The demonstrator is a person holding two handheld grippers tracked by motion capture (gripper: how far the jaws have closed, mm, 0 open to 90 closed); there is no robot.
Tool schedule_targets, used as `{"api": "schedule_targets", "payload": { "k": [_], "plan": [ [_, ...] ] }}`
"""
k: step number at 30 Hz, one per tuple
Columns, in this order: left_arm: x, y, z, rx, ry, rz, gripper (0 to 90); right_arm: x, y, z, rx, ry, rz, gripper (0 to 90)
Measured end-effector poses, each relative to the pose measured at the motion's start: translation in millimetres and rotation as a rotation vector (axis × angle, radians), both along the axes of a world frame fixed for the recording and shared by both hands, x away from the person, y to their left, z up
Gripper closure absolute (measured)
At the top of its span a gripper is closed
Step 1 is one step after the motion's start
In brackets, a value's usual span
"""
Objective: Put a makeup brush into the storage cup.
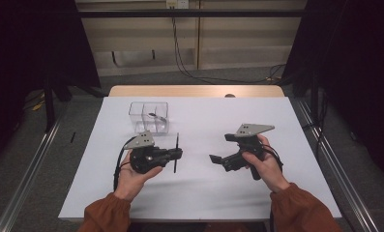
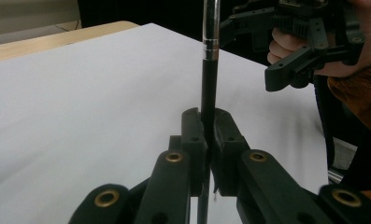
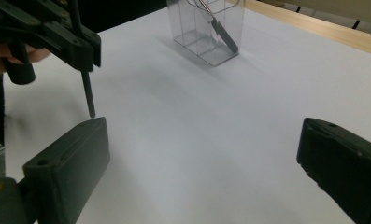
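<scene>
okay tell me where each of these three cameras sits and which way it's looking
High view: above the person's side, looking forward and down on the table; both forearms, left gripper, right gripper.
Left gripper view: on the left gripper, looking along shut jaws at the pen and the right gripper.
Right gripper view: on the right gripper, facing the clear box and left gripper.
Shared: all show the pen.

In the left gripper view the thin black rod (image 2: 210, 79) with its metal ferrule runs off the top edge, its upper end unseen, and its lower part is hidden between the left tongs (image 2: 210, 140). In the right gripper view the clear divided box (image 3: 206, 28) is cut off at the top, and the small dark item (image 3: 224, 35) leaning inside is too blurred to name.
</scene>
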State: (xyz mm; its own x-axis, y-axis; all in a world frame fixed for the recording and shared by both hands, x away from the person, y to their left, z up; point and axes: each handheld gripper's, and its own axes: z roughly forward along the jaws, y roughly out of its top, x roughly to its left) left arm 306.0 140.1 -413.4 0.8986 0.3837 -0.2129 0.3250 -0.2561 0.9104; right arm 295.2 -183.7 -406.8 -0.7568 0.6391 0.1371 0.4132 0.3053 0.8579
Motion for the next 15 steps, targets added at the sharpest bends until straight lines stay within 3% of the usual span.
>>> {"api": "schedule_targets", "payload": {
  "k": [7, 12, 15],
  "plan": [
    [0.4, 3.9, 2.2, -0.005, -0.002, 0.014, 85.2, -6.0, -14.5, -2.3, 0.012, -0.025, -0.049, 1.4],
    [1.9, 7.1, 4.6, -0.007, -0.005, 0.021, 85.2, -14.1, -25.8, -8.0, 0.03, -0.058, -0.113, 0.8],
    [2.4, 8.1, 5.3, -0.001, -0.009, 0.029, 85.2, -17.5, -30.6, -11.6, 0.008, -0.068, -0.124, 0.8]
  ]
}}
